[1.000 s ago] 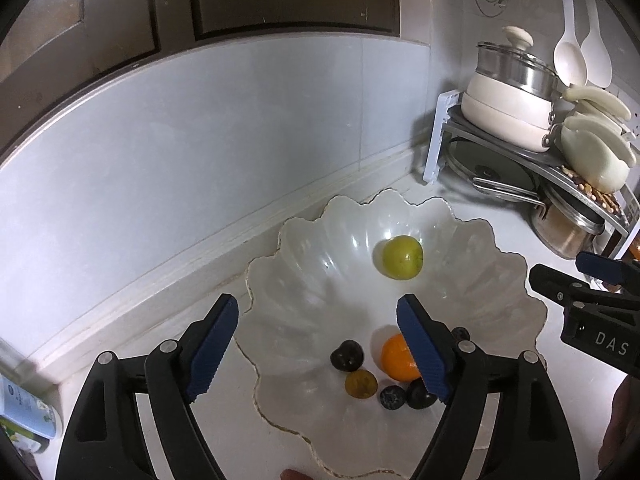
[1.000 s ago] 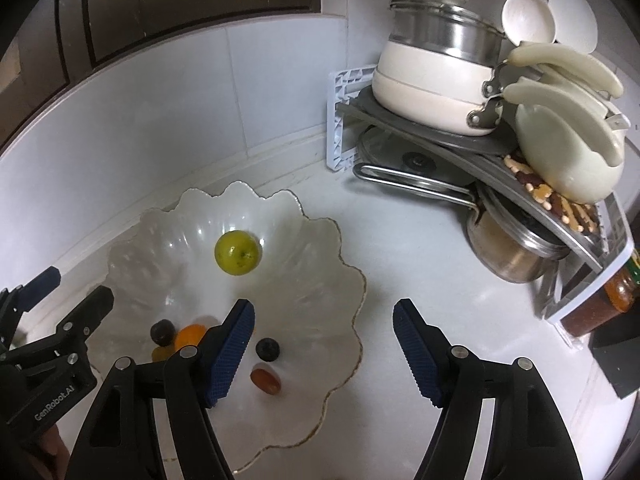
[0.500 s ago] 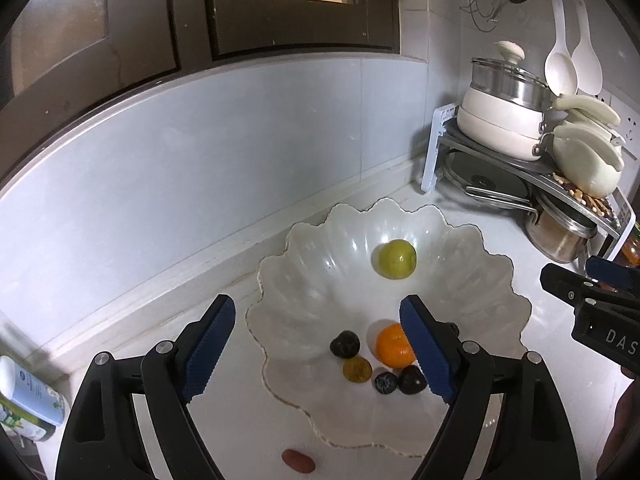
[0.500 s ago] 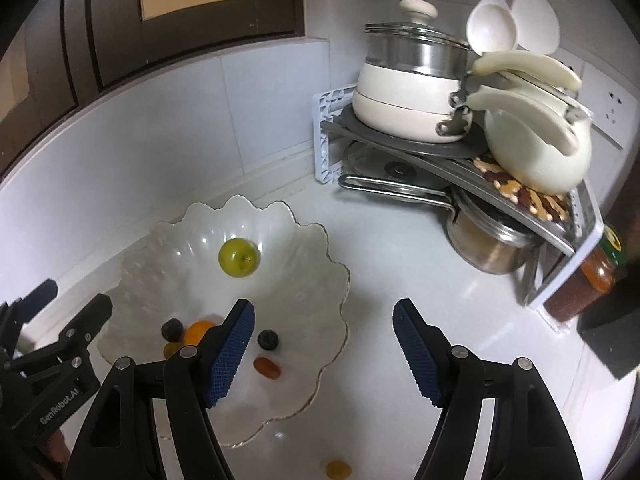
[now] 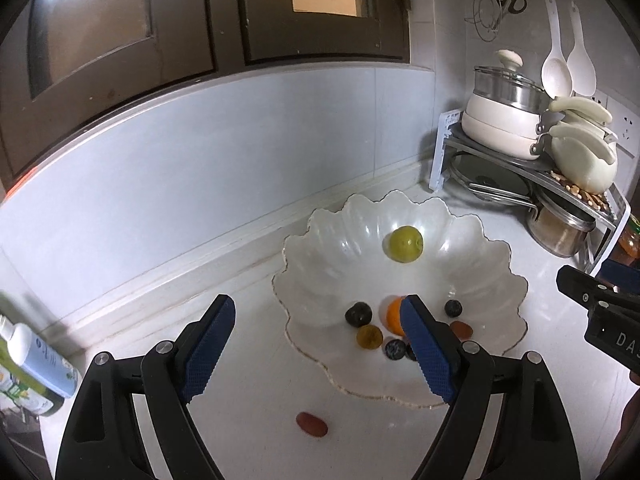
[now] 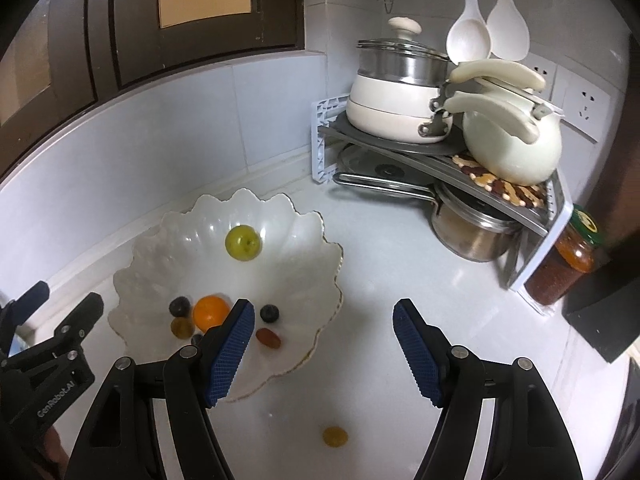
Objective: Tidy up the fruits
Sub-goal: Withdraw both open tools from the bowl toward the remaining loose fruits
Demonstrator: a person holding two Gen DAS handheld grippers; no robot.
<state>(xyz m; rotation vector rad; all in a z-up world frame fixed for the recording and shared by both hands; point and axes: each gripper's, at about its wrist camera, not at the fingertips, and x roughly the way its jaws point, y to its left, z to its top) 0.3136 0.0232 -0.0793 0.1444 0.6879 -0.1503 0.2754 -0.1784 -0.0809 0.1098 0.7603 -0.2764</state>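
A white scalloped bowl (image 5: 472, 276) (image 6: 304, 240) on the counter holds a green apple (image 5: 405, 244) (image 6: 243, 243), an orange (image 5: 394, 315) (image 6: 210, 312), a reddish fruit (image 6: 268, 337) and several small dark and amber fruits. A reddish-brown fruit (image 5: 311, 423) lies on the counter in front of the bowl. A small yellow fruit (image 6: 335, 436) lies on the counter near the right gripper. My left gripper (image 5: 320, 350) is open and empty, held above the bowl's near left edge. My right gripper (image 6: 324, 354) is open and empty, over the counter to the right of the bowl.
A corner rack (image 6: 448, 160) holds white pots, a kettle (image 6: 514, 148) and a steel pot (image 6: 472, 232). A jar of red preserve (image 6: 568, 264) stands beside it. A bottle (image 5: 36, 364) is at the far left. The tiled wall runs behind the bowl.
Both grippers have drawn back and up from the bowl. The loose reddish-brown and yellow fruits on the counter have come into view.
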